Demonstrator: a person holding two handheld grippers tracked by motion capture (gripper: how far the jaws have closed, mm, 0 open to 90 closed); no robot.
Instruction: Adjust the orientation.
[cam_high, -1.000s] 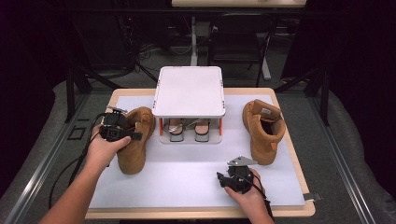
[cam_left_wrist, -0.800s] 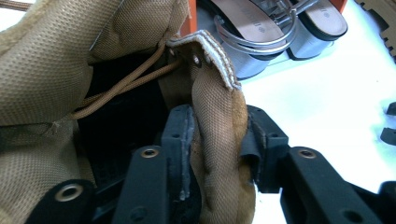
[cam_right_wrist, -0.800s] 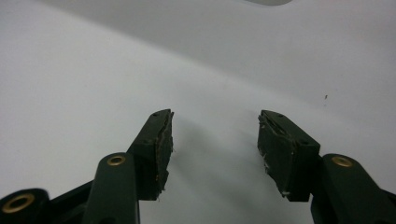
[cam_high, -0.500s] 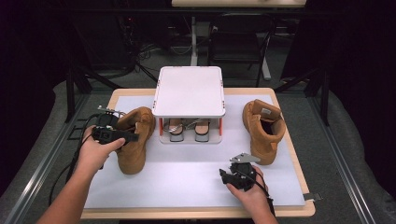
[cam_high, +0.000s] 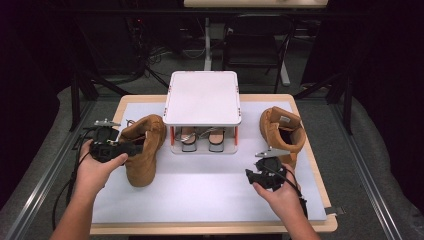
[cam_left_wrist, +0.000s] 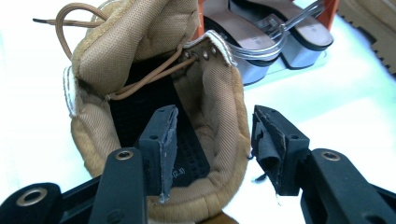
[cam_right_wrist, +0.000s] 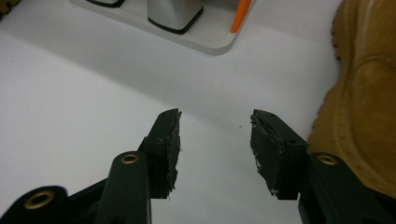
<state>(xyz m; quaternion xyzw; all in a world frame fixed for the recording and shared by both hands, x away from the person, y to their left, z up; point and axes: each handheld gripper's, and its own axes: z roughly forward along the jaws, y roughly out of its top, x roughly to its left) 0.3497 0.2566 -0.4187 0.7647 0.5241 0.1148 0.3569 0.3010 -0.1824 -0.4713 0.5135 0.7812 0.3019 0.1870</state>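
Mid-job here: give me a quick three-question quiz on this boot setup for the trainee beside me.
1. True or false: the left gripper is clamped on the left boot's collar.
2. What stands on the lower shelf of the white rack? A) silver-heeled sandals B) a tin C) a towel
3. Which boot lies nearest the right gripper?

Key
1. False: in the left gripper view its jaws stand apart across the collar's side wall, one inside the opening and one outside, and neither pad presses on it; they have just been opening.
2. A: the pair of sandals.
3. The right boot, beside that gripper, whose jaws have nothing between them.
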